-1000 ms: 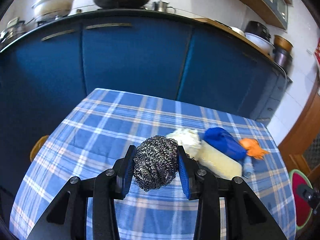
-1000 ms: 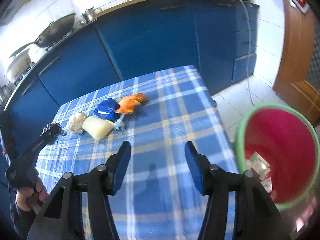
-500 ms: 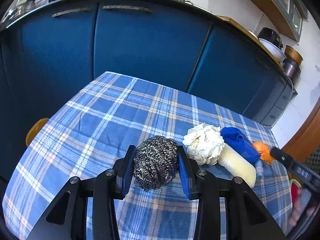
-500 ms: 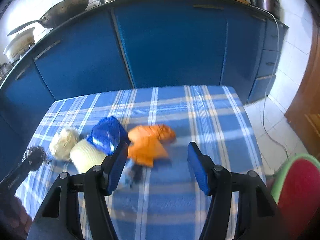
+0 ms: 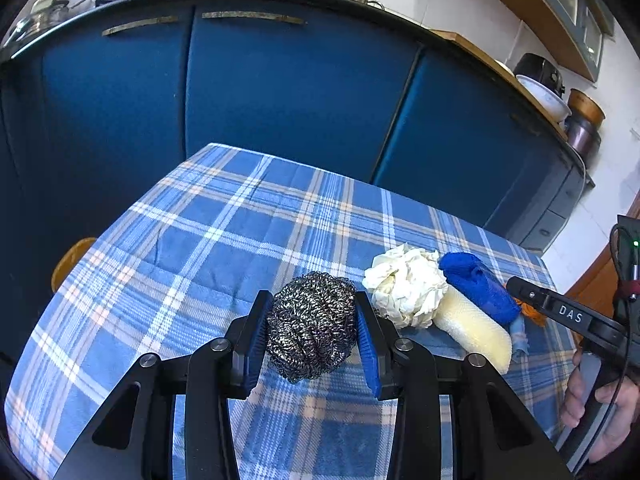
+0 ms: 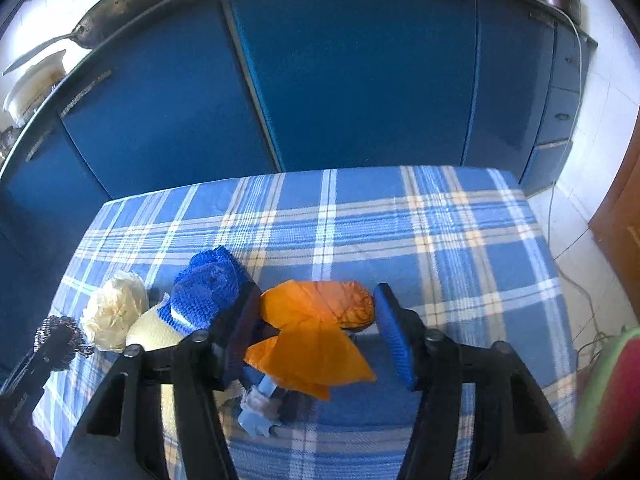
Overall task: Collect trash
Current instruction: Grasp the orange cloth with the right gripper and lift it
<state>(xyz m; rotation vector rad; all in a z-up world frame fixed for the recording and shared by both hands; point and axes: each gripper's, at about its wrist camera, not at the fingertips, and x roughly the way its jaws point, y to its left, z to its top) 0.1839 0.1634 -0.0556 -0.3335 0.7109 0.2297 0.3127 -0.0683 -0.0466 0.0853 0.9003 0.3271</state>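
My left gripper [image 5: 312, 328] is shut on a steel wool scrubber [image 5: 310, 326], held just above the plaid tablecloth [image 5: 224, 240]. Right of it lie a crumpled white paper ball [image 5: 406, 286], a blue cloth [image 5: 478, 288] and a pale yellow sponge [image 5: 474, 330]. My right gripper [image 6: 316, 332] is open, its jaws on either side of a crumpled orange wrapper [image 6: 316, 336] on the table. It also shows from the side in the left wrist view [image 5: 560, 312]. A small light-blue piece [image 6: 260, 412] lies below the wrapper.
Blue kitchen cabinets [image 5: 280, 92] stand behind the table, with pans and pots on the counter. A green-rimmed red bin [image 6: 612, 392] stands at the table's right edge. An orange stool [image 5: 70, 260] sits at the table's left. A white cable [image 6: 576, 280] trails on the floor.
My right gripper has moved forward and down over the table until its open jaws bracket the orange wrapper. My left gripper still holds the steel wool, almost unmoved.
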